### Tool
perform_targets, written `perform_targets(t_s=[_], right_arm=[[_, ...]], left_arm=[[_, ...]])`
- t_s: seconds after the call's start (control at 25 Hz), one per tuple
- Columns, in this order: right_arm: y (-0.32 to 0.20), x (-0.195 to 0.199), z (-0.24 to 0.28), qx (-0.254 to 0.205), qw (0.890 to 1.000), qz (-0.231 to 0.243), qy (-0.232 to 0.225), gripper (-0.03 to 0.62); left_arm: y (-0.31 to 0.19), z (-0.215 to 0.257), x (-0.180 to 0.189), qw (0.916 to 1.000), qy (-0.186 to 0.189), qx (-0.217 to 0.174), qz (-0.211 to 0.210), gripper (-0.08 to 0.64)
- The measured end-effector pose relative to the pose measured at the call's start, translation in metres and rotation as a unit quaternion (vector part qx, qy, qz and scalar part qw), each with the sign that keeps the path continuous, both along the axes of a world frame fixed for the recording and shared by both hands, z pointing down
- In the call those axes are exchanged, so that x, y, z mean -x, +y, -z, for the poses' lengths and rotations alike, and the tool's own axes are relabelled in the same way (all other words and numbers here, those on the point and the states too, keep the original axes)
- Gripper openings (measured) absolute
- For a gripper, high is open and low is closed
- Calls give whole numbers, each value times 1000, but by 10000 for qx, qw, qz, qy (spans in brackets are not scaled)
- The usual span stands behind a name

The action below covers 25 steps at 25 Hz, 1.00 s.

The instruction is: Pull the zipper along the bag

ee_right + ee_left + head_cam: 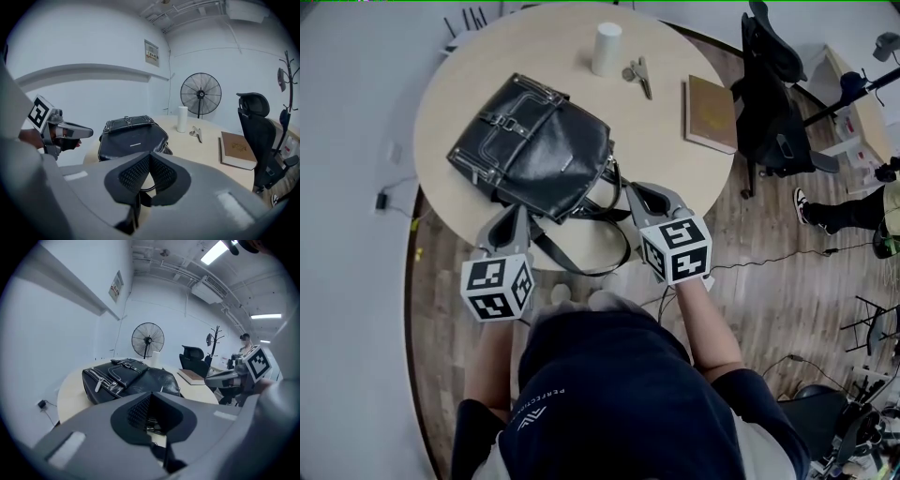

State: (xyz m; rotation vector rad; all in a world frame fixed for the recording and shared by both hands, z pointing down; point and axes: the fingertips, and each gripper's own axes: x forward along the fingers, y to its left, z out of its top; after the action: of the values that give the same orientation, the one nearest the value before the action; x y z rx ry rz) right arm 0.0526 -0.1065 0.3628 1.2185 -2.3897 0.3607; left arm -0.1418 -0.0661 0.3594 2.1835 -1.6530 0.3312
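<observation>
Black leather bag (534,145) lies flat on the round wooden bench (487,56), toward the person's side, and its strap (581,267) loops over the near bench edge. The left gripper (517,214) has its jaws closed together at the bag's near-left corner. The right gripper (636,192), jaws also pressed together, sits by the near-right corner, where the strap joins. Whether either pinches the zipper cannot be told. A white cup (607,49) and a brown book (710,114) stand farther back.
</observation>
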Motion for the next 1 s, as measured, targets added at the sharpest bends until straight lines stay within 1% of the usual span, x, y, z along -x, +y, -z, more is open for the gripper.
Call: perform_targets(t_s=[0.12,0.36,0.64,0.84,1.0], right_arm=[[2,-1,0,18,10000,-21,-96,3],[6,-3,-3,119,9993,-150,-321,3],[8,-6,0,143,9982,-201,-549,3],[6,-5,2,139,9979,-199,-599,3],[3,-6,3,126,9979,-198,-609,3]], left_arm=[[0,3,6,9997,-208,-72,63,12],[1,2,9,9997,-216,-60,71,12],[6,6,8,9998,0,-161,108,12],[8,10,8,9994,112,-274,156,12],[6,10,6,9995,160,-251,133,12]])
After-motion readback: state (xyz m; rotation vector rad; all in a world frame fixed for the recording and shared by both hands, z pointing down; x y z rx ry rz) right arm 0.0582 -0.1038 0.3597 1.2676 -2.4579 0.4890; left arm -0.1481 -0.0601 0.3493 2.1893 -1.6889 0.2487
